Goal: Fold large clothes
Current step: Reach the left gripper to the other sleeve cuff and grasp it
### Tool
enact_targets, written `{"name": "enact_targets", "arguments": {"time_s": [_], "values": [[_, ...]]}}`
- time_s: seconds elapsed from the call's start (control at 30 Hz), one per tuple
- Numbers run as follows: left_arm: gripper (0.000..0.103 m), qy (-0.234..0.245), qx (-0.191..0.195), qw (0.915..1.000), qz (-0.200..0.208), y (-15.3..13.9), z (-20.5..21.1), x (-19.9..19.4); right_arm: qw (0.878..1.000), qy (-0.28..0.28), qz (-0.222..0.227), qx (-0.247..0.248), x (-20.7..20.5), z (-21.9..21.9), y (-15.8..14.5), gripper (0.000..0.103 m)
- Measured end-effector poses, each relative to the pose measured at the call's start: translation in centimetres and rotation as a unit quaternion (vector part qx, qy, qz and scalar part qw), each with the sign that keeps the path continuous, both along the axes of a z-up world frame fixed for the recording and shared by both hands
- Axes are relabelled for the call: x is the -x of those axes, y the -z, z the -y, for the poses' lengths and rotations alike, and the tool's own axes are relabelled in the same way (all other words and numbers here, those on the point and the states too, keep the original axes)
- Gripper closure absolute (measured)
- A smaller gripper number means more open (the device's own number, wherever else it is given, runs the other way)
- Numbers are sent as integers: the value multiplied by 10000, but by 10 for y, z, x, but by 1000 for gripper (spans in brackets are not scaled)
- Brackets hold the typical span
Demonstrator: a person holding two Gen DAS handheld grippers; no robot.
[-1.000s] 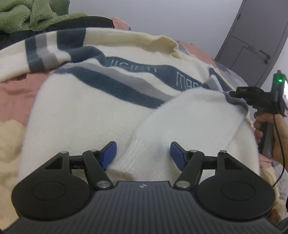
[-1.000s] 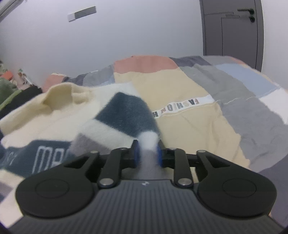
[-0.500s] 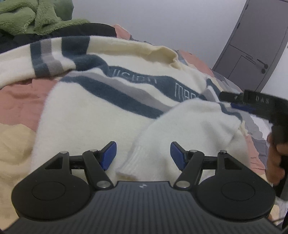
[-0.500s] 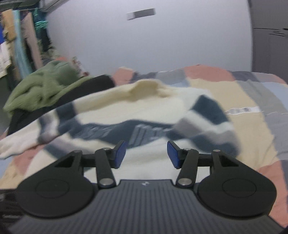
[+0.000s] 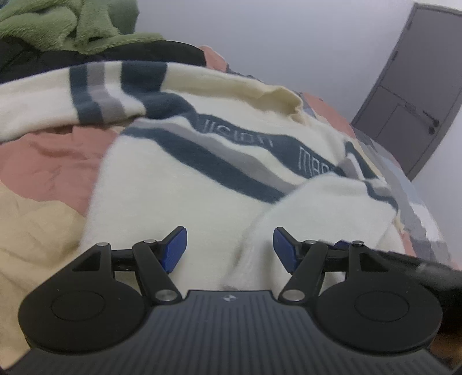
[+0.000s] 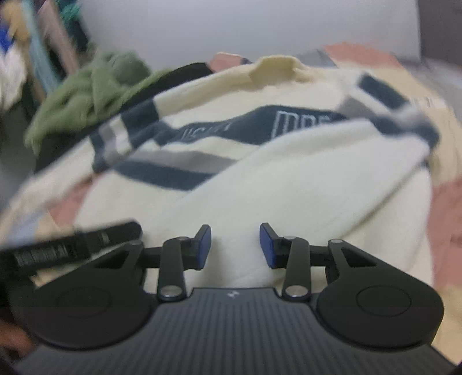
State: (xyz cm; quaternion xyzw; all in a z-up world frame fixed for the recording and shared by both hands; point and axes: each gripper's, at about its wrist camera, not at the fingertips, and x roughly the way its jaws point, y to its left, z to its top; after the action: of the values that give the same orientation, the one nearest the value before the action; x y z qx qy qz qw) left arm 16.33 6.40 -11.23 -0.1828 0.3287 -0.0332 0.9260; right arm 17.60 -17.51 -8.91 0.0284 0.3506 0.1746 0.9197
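Sweater (image 5: 187,184), cream with navy and grey stripes, fills the middle of the left wrist view, spread over a patchwork bed cover (image 5: 43,161); one sleeve is folded across its lower right, the cuff lying between the wide-set pads of the left tongs (image 5: 230,249), which grip nothing. A green fleece (image 5: 66,23) sits at the upper left, a grey door (image 5: 415,95) at the upper right, and part of the other tool shows at the lower right edge. In the blurred right wrist view the same sweater (image 6: 288,196) covers the centre; the right tongs (image 6: 234,246) have just been narrowing, their blue pads apart over cream fabric and clamping nothing. The left tool's dark tip (image 6: 72,245) enters from the lower left.
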Motion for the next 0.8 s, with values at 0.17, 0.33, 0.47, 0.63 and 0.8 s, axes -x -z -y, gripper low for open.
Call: {"name": "enact_targets", "arguments": {"time_s": [0.17,0.33,0.47,0.63,0.8], "values": [[32,-332,-16,9993,154,-5,-13,3,9995,-117,-70,298,-6,-7,13,63],[32,-1128,206,9932,201,-4,-48,6,9996,-146,-115,199,-8,-3,10,63],[32,-1846,199,9822,276,-7,-79,-3,9997,-133,-188,42,-11,1,9,61],[32,-2935,314,9551,257,-11,-141,-20,9994,-152,-255,-200,-13,7,10,62],[32,-3980,1161,9099,173,3,-213,-18,9991,-206,-238,-294,-16,11,13,64]]}}
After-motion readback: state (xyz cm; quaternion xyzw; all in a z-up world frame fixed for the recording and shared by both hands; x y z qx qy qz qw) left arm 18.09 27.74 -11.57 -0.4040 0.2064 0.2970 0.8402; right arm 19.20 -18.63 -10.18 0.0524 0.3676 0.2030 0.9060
